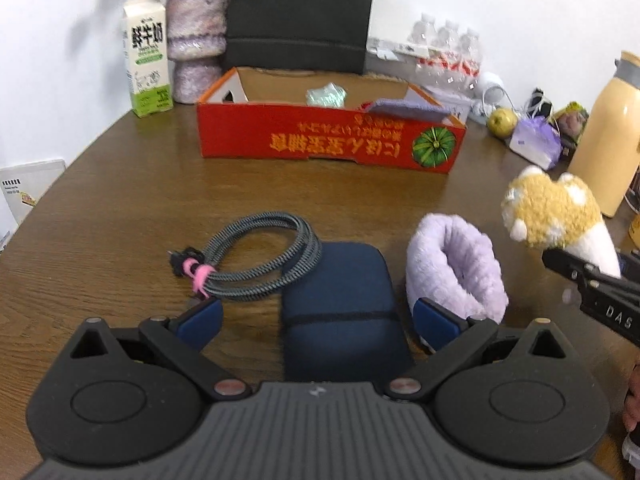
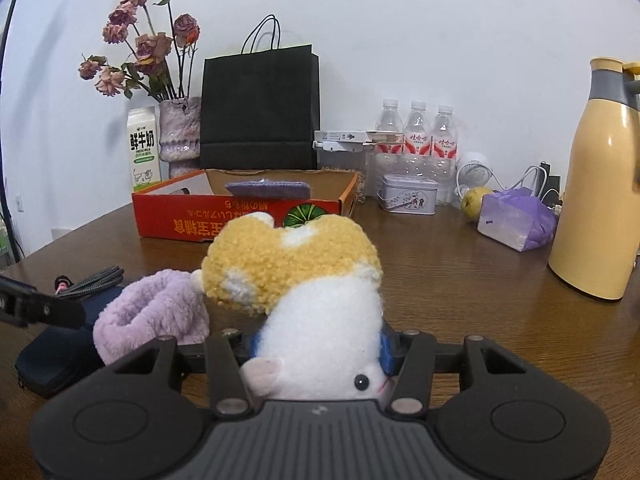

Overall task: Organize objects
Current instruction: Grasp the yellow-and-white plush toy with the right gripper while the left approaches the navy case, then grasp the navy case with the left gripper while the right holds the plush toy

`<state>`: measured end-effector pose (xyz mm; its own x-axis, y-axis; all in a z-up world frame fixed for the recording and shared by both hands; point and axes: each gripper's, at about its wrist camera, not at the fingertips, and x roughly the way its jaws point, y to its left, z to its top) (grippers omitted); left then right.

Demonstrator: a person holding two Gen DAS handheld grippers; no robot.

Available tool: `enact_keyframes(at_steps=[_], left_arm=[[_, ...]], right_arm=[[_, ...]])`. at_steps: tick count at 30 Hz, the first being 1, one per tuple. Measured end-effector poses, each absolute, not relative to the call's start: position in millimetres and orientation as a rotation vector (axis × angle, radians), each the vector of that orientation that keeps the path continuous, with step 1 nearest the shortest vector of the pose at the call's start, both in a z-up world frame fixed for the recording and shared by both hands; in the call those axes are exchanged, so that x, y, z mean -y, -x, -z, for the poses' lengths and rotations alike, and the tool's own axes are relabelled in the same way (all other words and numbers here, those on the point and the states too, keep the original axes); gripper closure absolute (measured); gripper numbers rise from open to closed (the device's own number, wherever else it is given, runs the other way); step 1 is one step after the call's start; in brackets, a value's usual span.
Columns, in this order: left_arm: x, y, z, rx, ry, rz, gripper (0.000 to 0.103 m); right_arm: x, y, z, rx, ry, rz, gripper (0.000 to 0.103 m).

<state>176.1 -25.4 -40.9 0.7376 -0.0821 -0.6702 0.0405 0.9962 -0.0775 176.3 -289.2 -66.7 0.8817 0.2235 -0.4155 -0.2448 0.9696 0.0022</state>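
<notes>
My right gripper [image 2: 318, 346] is shut on a yellow-and-white plush toy [image 2: 304, 280] and holds it above the table; the toy also shows in the left wrist view [image 1: 556, 210]. My left gripper [image 1: 316, 320] is open, its fingers on either side of a dark blue pouch [image 1: 340, 300] lying on the table. A coiled grey cable [image 1: 256, 256] with a pink tie lies left of the pouch. A rolled lilac towel [image 1: 456, 264] lies to its right. An open red cardboard box [image 1: 328, 136] stands farther back, with a purple item [image 1: 404, 108] and a pale green item [image 1: 326, 94] inside.
Along the back wall stand a milk carton [image 1: 148, 56], a vase with dried flowers [image 1: 196, 40], a black paper bag [image 1: 300, 12] and water bottles [image 2: 416, 136]. A tin [image 2: 408, 198], an apple [image 1: 502, 120], a purple bag [image 1: 536, 142] and a yellow thermos [image 1: 608, 132] stand at the right.
</notes>
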Motion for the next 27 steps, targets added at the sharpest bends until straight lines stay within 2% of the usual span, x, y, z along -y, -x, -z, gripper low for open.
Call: enact_keyframes(at_steps=[8, 17, 27], left_arm=[[38, -190, 60, -0.810, 0.053, 0.038, 0.000], [45, -186, 74, -0.703, -0.001, -0.028, 0.000], [46, -186, 74, -0.703, -0.001, -0.019, 0.000]], right_arm=[[289, -174, 68, -0.418, 0.048, -0.245, 0.053], [289, -172, 67, -0.421, 0.046, -0.245, 0.053], [290, -174, 68, -0.433, 0.038, -0.236, 0.053]])
